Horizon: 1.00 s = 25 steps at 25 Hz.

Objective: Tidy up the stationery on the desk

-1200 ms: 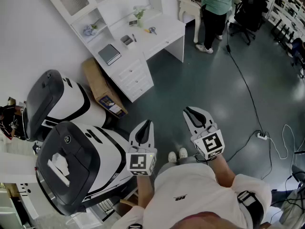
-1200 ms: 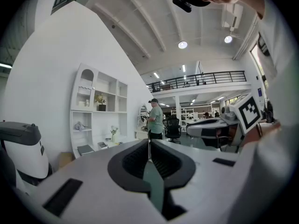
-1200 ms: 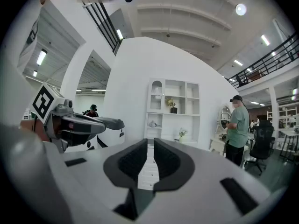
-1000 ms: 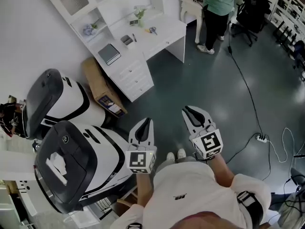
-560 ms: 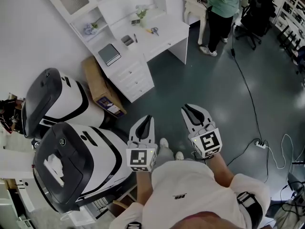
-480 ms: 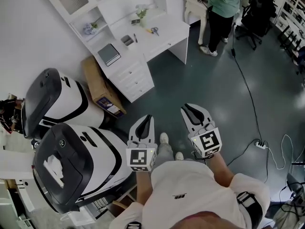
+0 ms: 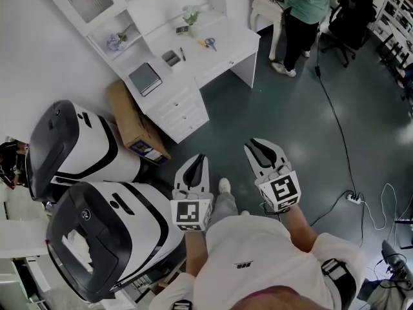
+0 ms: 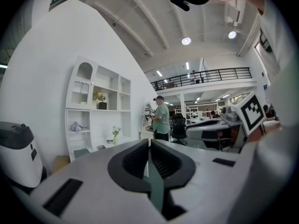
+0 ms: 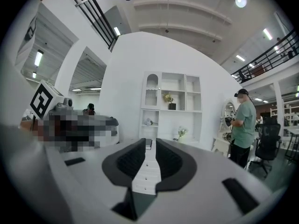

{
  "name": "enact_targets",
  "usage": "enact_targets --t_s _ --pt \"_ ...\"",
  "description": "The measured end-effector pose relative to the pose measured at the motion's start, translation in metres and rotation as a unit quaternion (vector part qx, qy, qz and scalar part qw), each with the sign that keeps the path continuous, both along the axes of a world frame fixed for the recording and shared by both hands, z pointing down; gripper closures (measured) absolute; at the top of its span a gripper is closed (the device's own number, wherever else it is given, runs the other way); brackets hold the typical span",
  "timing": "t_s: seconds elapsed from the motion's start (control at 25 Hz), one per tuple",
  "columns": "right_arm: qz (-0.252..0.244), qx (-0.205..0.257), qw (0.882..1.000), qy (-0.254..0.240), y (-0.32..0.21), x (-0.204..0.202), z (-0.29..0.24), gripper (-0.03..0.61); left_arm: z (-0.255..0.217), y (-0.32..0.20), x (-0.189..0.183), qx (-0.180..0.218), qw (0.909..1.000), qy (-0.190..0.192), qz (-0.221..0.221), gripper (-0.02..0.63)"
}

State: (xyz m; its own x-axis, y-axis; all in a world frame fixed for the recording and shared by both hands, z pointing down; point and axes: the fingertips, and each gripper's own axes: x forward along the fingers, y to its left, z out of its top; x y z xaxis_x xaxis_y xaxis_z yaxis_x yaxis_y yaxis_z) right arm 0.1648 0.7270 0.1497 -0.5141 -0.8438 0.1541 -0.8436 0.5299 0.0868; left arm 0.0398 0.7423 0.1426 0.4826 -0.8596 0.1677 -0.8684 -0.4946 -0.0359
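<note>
Stationery (image 7: 208, 42) on white desk (image 7: 233, 33), cardboard box (image 7: 131, 123) alongside

We are finding an open-plan office hall: white desk (image 7: 229, 37) with shelves (image 9: 170, 101), office chair (image 7: 352, 15), mezzanine railing (image 8: 210, 73), and large white machines (image 7: 97, 231) standing alongside.

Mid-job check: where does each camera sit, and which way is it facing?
Head view: on the person's head, steeply down at the floor, white desk, left gripper, right gripper, own shirt.
Left gripper view: on that gripper, facing the desk; its shut jaws show.
Right gripper view: likewise; its empty jaws have just been opening.
Both gripper views share the shelves and a standing person.
</note>
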Motion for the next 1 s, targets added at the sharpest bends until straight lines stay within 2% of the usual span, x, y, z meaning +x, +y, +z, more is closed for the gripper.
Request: enact_targets --t_s 0.56,1.0 --pt "0.029 -0.015 0.999 0.010 -0.125 -0.039 0.003 0.526 0.000 -0.135 -0.041 -0.010 0.9996 0.002 0.028 0.614" --pt "0.047 -0.026 0.998 0.014 -0.196 -0.058 0.009 0.529 0.007 -0.211 -0.059 -0.015 0.9986 0.004 0.050 0.614"
